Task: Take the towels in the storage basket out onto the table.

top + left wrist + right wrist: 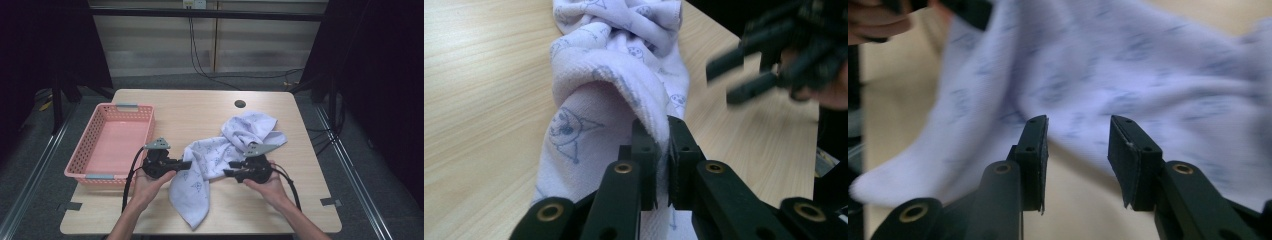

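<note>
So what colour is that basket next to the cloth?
Pink. The basket has pink latticed walls with small grey handles on its ends; the high view shows it best.

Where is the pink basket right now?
In the high view, the pink basket sits at the table's left edge, just left of the left claw and cloth.

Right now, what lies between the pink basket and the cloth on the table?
In the high view, between the pink basket and the cloth sits the left gripper, shut on the cloth's edge.
</note>
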Motion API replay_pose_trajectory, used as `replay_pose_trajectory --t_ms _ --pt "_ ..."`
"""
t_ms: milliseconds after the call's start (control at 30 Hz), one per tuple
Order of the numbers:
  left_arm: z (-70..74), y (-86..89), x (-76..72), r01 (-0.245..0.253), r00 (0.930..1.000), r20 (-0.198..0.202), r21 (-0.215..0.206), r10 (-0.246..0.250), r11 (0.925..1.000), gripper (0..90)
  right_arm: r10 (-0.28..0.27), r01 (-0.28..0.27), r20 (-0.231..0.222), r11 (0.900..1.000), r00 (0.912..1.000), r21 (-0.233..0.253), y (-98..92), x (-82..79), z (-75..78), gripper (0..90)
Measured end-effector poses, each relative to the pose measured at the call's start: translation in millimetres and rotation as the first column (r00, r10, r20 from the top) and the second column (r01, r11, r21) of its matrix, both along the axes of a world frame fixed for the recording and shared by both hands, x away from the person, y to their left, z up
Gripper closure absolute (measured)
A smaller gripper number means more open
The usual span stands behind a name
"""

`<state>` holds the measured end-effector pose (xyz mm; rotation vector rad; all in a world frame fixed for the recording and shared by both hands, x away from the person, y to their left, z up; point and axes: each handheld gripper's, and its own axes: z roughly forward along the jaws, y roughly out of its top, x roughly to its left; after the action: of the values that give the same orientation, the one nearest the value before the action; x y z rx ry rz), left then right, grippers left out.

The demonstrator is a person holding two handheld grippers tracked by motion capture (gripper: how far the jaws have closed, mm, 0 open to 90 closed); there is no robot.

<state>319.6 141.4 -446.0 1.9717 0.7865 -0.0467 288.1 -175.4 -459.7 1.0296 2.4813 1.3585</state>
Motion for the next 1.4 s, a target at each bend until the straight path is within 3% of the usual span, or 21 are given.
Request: replay_pose_trajectory --t_ms 67,167,233,367,467,500,533,667,700,767,800,1000,1133,1167,1267,1300,1367,1400 --pt "-0.3 -0.2 -0.4 0.000 1.0000 0.001 -0.003 0.000 1.0000 80.8 0.030 -0.029 -0.014 0.999 0.9995 0.013 7.3 -3.4 -5.2 60.1" --pt "0.6 0.7 -1.1 -0.001 1.0000 0.005 -0.014 0.001 0.9999 80.5 0.098 -0.099 -0.058 0.995 0.9935 -0.028 37.1 -7.6 -26.8 53.7" --pt "0.8 1.7 -1.0 -0.001 1.0000 0.006 -0.013 0.001 0.9999 80.5 0.117 -0.119 -0.068 0.993 0.9907 -0.025 48.8 -7.7 -34.6 51.2" --pt "0.7 3.7 -0.9 -0.004 1.0000 -0.001 -0.033 0.004 0.9995 79.7 0.139 -0.142 -0.056 0.988 0.9888 -0.066 64.7 -9.9 -45.8 50.6" --pt "2.2 4.8 -2.3 -0.004 0.9999 0.009 -0.030 0.005 0.9995 66.0 0.147 -0.148 -0.032 0.988 0.9887 -0.040 65.8 -10.5 -45.0 81.0" --pt "3.7 5.6 -3.4 -0.004 0.9999 0.010 -0.036 0.005 0.9993 64.9 0.143 -0.143 -0.020 0.989 0.9896 -0.035 63.0 -10.9 -43.1 87.9" --pt "3.7 5.6 -3.4 -0.004 0.9999 0.010 -0.036 0.005 0.9993 63.1 0.143 -0.143 -0.020 0.989 0.9896 -0.035 63.0 -10.9 -43.1 87.9" --pt "5.7 6.6 -5.9 -0.001 0.9998 0.019 -0.037 0.001 0.9993 56.0 0.084 -0.083 0.005 0.996 0.9965 -0.038 27.5 -11.0 -19.5 89.4" --pt "5.8 6.2 -6.3 0.002 0.9998 0.019 -0.038 -0.002 0.9993 56.0 0.084 -0.083 0.005 0.996 0.9965 -0.038 27.5 -11.0 -19.5 89.4" --pt "5.2 3.0 -6.7 0.013 0.9997 0.019 -0.033 -0.012 0.9994 53.0 0.011 -0.010 0.036 0.999 0.9993 -0.040 -7.9 -9.1 -0.2 89.4" --pt "5.2 3.0 -6.7 0.013 0.9997 0.019 -0.033 -0.012 0.9994 52.3 0.011 -0.010 0.036 0.999 0.9993 -0.040 -7.9 -9.1 -0.2 89.4" --pt "1.3 -7.8 -5.6 0.031 0.9995 0.012 0.002 -0.031 0.9995 51.1 -0.125 0.130 0.071 0.988 0.9896 -0.078 -74.5 -3.9 23.9 89.5" --pt "-8.6 -14.7 -1.9 0.037 0.9993 -0.003 0.047 -0.037 0.9982 54.2 -0.202 0.209 0.061 0.968 0.9774 -0.138 -101.3 7.9 13.9 89.3" --pt "-12.5 -17.5 -3.3 0.073 0.9973 -0.009 0.057 -0.072 0.9957 56.3 -0.237 0.239 0.034 0.963 0.9710 -0.125 -110.7 13.5 6.3 89.1" --pt "-15.4 -21.0 -7.8 0.115 0.9933 -0.004 0.064 -0.115 0.9913 61.4 -0.252 0.251 0.010 0.960 0.9678 -0.123 -115.3 17.6 -5.3 88.0" --pt "-15.7 -22.7 -14.9 0.134 0.9910 0.001 0.076 -0.134 0.9881 62.3 -0.259 0.256 -0.001 0.957 0.9660 -0.138 -114.8 19.1 -16.8 82.2" --pt "-15.0 -22.7 -19.2 0.152 0.9884 0.002 0.077 -0.152 0.9854 62.3 -0.258 0.254 -0.007 0.957 0.9662 -0.139 -113.7 17.3 -22.6 73.1" --pt "-14.7 -21.2 -24.2 0.168 0.9857 0.005 0.082 -0.169 0.9824 62.3 -0.258 0.254 -0.007 0.957 0.9662 -0.139 -113.7 17.3 -22.6 73.1"
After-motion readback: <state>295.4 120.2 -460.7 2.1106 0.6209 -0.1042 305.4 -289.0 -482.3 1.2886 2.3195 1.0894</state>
